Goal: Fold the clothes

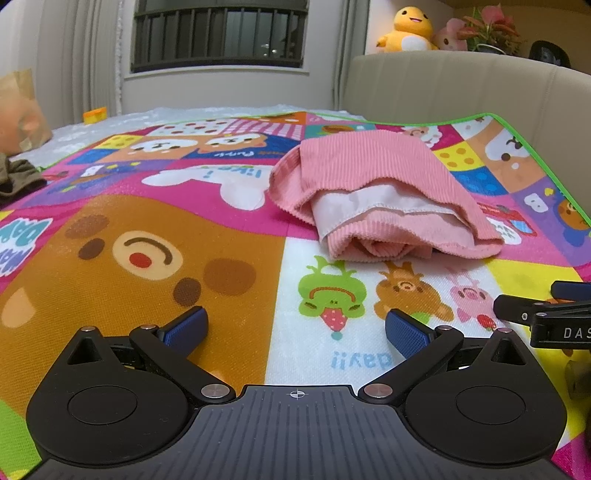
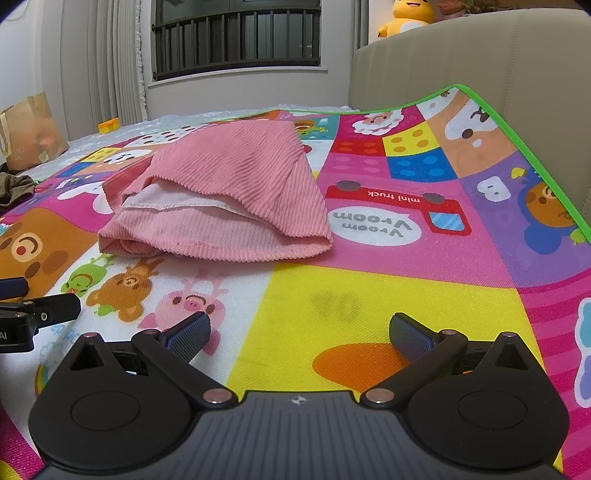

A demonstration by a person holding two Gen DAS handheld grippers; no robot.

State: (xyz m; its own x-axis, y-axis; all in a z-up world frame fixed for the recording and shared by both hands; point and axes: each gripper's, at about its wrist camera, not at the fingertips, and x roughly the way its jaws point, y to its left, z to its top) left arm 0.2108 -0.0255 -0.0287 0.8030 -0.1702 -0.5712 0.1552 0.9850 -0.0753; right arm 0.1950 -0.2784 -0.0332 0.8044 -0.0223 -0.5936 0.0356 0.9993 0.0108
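Here, a pink corduroy garment (image 1: 373, 192) lies doubled over on a cartoon play mat (image 1: 147, 258), its pale lining (image 2: 177, 201) showing at the mouth. The left gripper (image 1: 295, 325) and right gripper (image 2: 299, 328) hover short of it, jaws spread wide, holding nothing. The garment sits at one o'clock from the left, eleven from the right. Any further fold would want matched grips on the near hem corners. Its far side is hidden; whether the bundle is finished or half-folded is unclear.

barred window (image 1: 219, 35), curtains (image 1: 74, 55), beige sofa (image 1: 461, 88).
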